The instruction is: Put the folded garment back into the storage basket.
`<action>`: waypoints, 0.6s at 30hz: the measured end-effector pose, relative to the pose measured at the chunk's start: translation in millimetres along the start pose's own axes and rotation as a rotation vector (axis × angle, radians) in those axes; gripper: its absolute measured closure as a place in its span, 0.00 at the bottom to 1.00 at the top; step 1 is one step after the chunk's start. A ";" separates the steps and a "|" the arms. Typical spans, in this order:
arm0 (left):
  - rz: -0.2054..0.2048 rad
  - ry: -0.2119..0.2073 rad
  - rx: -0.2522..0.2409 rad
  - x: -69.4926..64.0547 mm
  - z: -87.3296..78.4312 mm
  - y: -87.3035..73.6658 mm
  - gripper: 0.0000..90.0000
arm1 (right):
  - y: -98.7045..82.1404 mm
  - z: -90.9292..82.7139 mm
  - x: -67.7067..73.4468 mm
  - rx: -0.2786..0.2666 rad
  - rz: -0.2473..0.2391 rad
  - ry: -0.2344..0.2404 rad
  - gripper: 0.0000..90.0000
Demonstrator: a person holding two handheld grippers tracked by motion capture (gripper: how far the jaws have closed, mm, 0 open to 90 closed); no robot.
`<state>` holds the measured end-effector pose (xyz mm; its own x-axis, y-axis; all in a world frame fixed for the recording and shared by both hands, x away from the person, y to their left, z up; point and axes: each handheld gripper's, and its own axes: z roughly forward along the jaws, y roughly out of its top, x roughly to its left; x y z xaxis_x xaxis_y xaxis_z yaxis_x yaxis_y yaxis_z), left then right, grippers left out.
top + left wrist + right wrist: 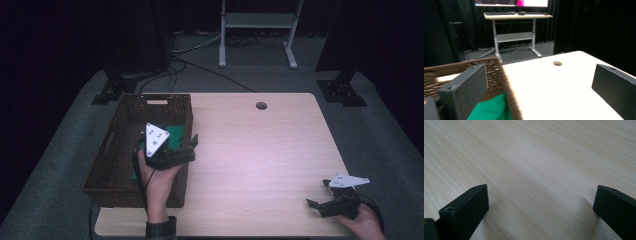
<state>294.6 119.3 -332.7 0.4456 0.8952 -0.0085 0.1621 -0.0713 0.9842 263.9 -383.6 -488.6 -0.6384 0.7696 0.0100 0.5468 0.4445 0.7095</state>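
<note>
L gripper (192, 146) hovers over the right rim of the wicker basket (116, 172), jaws spread wide, nothing between them. In the left gripper view one jaw sits inside the basket wall, the other out over the table (260, 160), so it straddles the rim. R gripper (320, 195) is low at the near right table corner, jaws also apart & empty, w/ bare wood under them in the right gripper view.

Risks, as I judge it: if L drops straight down, the rim could catch between the jaws, or a jaw could snag the weave & tip or drag the basket. Basket hangs near the table's left edge, so a shove could slide it off. A grab for the cloth from this angle may pinch only a fold & slip.

Green cloth (175, 137): bright green, soft, crumpled, lying on the basket floor toward the right wall, partly hidden by L hand (157, 175). Looks limp, no clear edge to grip; can't tell its full extent.
</note>
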 end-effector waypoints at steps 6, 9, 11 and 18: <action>0.012 -0.059 -0.003 -31.5 10.4 -5.3 0.00 | 0.0 0.0 0.0 0.000 0.000 0.000 0.00; 0.006 -0.091 -0.016 -47.0 14.3 -10.3 0.00 | 0.2 0.2 0.0 0.000 0.001 -0.002 0.00; 0.014 -0.115 -0.017 -57.9 17.0 -14.7 0.00 | 0.3 0.3 -0.1 0.000 0.002 -0.003 0.00; 0.027 -0.190 -0.011 -89.9 29.1 -32.6 0.00 | 0.3 0.4 -0.1 0.000 0.002 -0.004 0.00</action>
<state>274.9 28.4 -369.2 0.6084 0.7935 -0.0141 0.1383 -0.0886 0.9864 264.4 -383.4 -488.6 -0.6353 0.7722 0.0090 0.5483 0.4428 0.7094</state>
